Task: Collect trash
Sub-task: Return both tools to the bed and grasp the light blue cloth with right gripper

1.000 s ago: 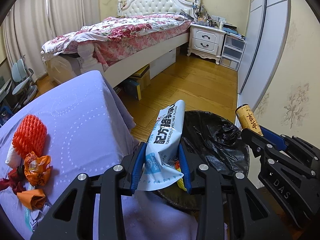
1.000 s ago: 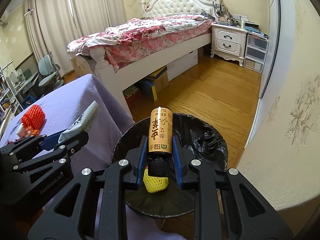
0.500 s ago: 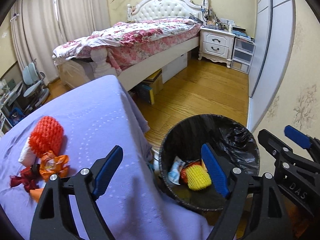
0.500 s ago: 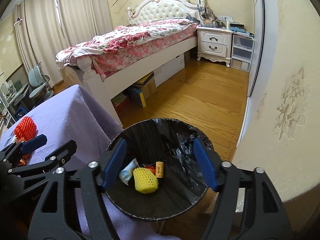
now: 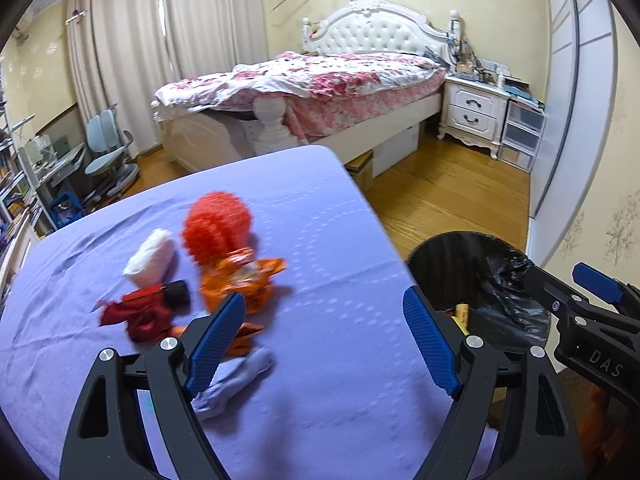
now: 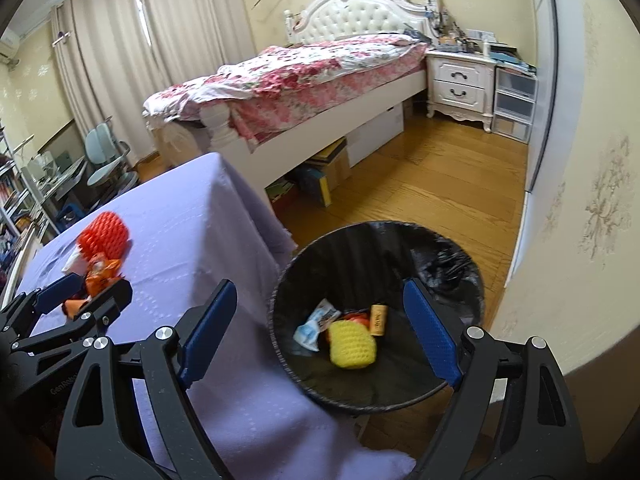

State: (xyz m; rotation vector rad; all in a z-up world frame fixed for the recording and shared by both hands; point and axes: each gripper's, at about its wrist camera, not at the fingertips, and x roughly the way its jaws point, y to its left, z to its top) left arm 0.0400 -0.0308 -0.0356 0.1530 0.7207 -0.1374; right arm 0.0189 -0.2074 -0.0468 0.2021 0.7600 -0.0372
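In the bin (image 6: 460, 264) lie a packet (image 6: 314, 322), a bottle (image 6: 378, 320) and yellow netting (image 6: 352, 344), while both grippers (image 5: 324, 340) (image 6: 320, 332), jaws wide and empty, leave perhaps five scraps (image 5: 236, 276) on the table (image 5: 340, 360).

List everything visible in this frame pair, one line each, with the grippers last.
Table cloth: 1, lilac, foreground.
Foam fruit net: 1, red-orange, on cloth.
Snack wrapper: 1, orange, beside the net.
Tissue wad: 1, white, left of the net.
Red wrapper: 1, on cloth.
Trash bin: 1, black-lined, on floor right of table.
Yellow foam net: 1, in bin.
Small bottle: 1, brown, in bin.
Pouch: 1, white-blue, in bin.
Bed: 1, floral, background.
Nightstand: 1, white.
Left gripper: open, empty.
Right gripper: open, empty.
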